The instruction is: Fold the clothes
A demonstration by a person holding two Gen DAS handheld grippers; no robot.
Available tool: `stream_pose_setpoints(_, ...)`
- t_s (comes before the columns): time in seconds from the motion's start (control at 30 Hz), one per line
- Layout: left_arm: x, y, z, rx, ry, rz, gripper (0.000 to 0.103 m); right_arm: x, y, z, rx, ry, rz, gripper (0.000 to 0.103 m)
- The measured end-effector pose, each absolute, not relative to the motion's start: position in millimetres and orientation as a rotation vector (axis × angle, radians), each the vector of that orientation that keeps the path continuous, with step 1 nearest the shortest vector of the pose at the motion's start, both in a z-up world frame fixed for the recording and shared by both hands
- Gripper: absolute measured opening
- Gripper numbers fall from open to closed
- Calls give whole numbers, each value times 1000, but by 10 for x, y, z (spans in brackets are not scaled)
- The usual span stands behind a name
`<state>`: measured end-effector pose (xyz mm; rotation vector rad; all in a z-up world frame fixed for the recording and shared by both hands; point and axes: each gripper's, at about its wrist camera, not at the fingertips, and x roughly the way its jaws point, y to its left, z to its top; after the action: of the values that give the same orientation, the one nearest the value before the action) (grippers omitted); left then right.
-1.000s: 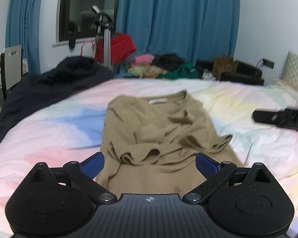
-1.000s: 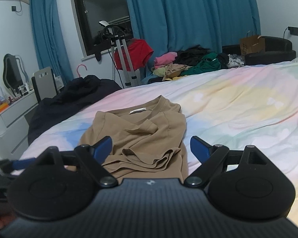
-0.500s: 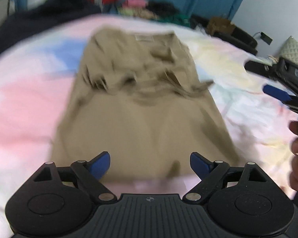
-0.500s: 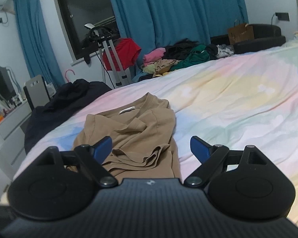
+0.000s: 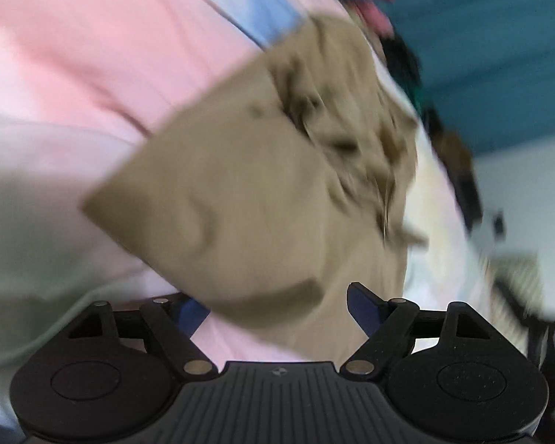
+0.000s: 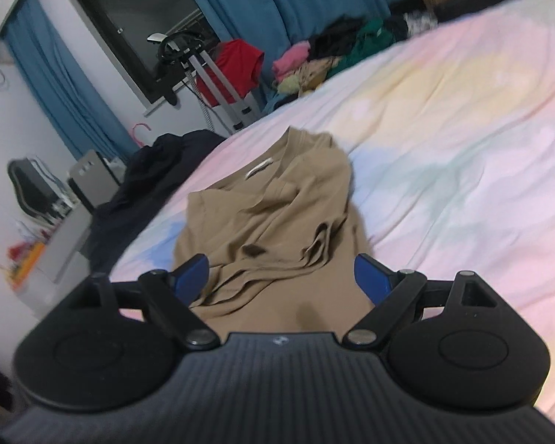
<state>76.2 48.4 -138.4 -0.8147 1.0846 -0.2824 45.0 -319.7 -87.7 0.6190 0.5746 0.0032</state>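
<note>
Shirt: tan, sleeves folded in, lying on the bed, hem nearest me. Left claw: released, at the near hem corner. Right claw: released, empty. Risk: my blurred left view suggests haste; pinching sheet with hem would drag the fold askew.

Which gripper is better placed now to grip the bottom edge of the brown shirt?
Probably the left gripper: its open jaws sit right at the near corner of the brown shirt. The right gripper, also open, looks along the shirt, whose hem is hidden below it.
</note>
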Motion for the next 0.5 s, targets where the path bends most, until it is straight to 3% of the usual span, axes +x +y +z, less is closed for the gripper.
stream_pose_setpoints(0.13,691,626,-1371,-905,993,-217,70,421,-3145,-1018,780,630,35,89)
stream_pose_setpoints(0.27,639,667,-1294,-922,891,-224,46,408,-2901,-1352,1010,794,176,88)
stream_pose_setpoints(0.5,780,445,-1294,-793,967,-236,41,395,-2691,-1848,1301,996,276,89)
